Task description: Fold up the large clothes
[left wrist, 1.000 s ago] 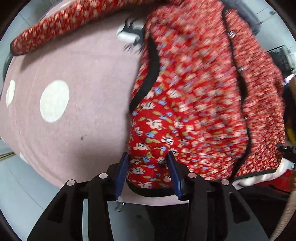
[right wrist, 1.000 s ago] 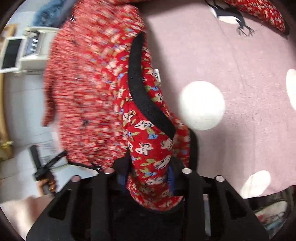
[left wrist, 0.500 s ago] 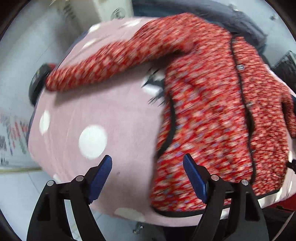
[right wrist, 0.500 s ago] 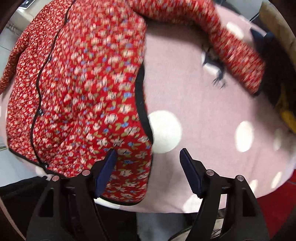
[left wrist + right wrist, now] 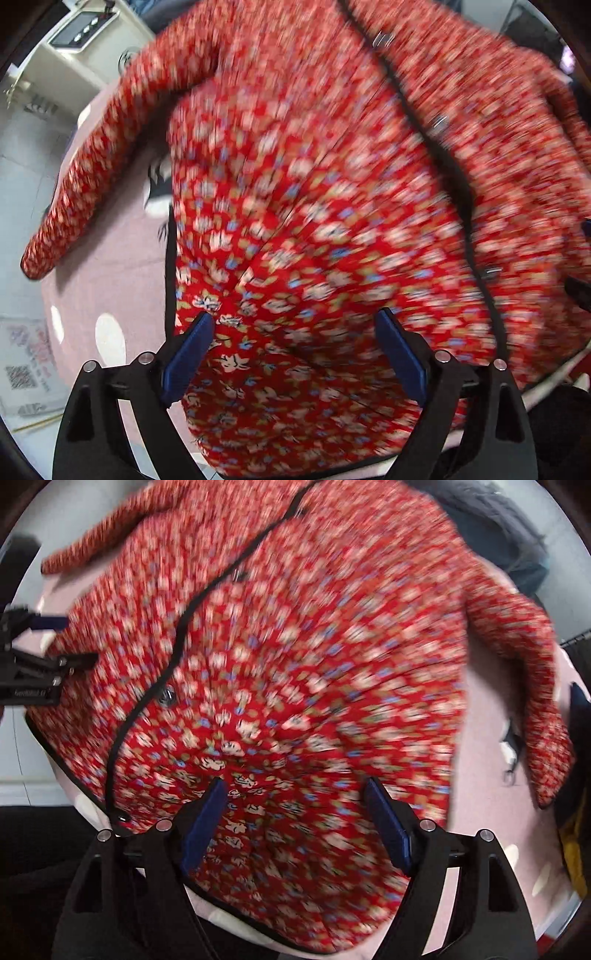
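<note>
A red floral quilted jacket [image 5: 332, 221] with black trim lies front up and closed on a pink cloth with white dots [image 5: 110, 288]. One sleeve [image 5: 92, 177] stretches out to the left in the left wrist view, and a sleeve [image 5: 535, 701] hangs to the right in the right wrist view. My left gripper [image 5: 293, 319] points down over the jacket's body. Its jaws are opening, and the fabric lies below them untouched by the pads. My right gripper [image 5: 294, 786] hovers over the jacket [image 5: 314, 646] likewise, jaws opening and holding nothing. The left gripper [image 5: 33, 664] also shows at that view's left edge.
A beige machine [image 5: 74, 44] stands beyond the table's far left. A dark grey garment [image 5: 498, 524] lies past the jacket's collar end. A black bird print [image 5: 159, 184] marks the cloth. Printed paper [image 5: 26, 369] lies on the floor. Something yellow [image 5: 572, 842] sits at the right.
Both grippers let go of the jacket's hem corners, opened wide and swung in over the jacket's body. The jacket now lies spread on the cloth.
</note>
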Motion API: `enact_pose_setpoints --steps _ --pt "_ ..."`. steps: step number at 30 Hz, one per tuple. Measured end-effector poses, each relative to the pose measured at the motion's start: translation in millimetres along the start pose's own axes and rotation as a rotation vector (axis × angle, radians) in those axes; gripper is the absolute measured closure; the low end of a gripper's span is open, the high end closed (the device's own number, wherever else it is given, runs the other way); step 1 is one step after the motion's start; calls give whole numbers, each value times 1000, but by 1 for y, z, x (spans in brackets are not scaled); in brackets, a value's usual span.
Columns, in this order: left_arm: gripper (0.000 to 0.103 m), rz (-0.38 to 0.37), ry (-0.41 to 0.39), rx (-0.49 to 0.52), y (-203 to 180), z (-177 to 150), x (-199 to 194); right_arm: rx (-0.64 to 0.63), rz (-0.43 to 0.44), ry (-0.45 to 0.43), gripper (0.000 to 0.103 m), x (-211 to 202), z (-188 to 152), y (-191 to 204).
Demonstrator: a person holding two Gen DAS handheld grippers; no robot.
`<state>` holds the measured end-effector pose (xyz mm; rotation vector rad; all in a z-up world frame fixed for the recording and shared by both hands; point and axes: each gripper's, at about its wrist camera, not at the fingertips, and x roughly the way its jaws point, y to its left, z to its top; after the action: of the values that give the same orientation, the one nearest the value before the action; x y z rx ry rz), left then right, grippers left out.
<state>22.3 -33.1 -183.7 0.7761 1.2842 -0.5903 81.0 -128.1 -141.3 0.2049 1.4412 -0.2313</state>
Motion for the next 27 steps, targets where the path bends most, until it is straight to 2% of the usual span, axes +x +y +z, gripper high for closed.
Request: enact_pose_setpoints --steps 2,4,6,9,12,15,17,19,20,23,27 --pt "5 -11 26 -42 7 4 19 -45 -49 23 24 15 3 7" --pt "5 -19 37 -69 10 8 29 -109 -92 40 16 29 7 18" --pt "5 3 46 -70 7 12 34 -130 -124 50 6 38 11 26" --pt "5 46 66 -74 -6 26 41 -113 -162 63 5 47 21 41" --pt "5 49 83 -89 -9 34 44 -82 -159 75 5 54 33 41" --pt "5 50 79 -83 -10 41 48 -86 -166 51 5 56 42 42" --pt "5 50 72 -80 -13 39 52 -89 -176 28 5 52 32 41" --pt "5 57 69 -78 -13 37 50 -86 -186 22 5 42 4 38" --pt "5 62 67 -74 -9 27 40 -84 -191 26 5 41 3 40" --pt "5 77 62 -70 -13 24 30 -53 -183 82 5 33 -7 44" --pt "6 61 18 -99 -16 14 10 104 -66 16 5 7 -3 26"
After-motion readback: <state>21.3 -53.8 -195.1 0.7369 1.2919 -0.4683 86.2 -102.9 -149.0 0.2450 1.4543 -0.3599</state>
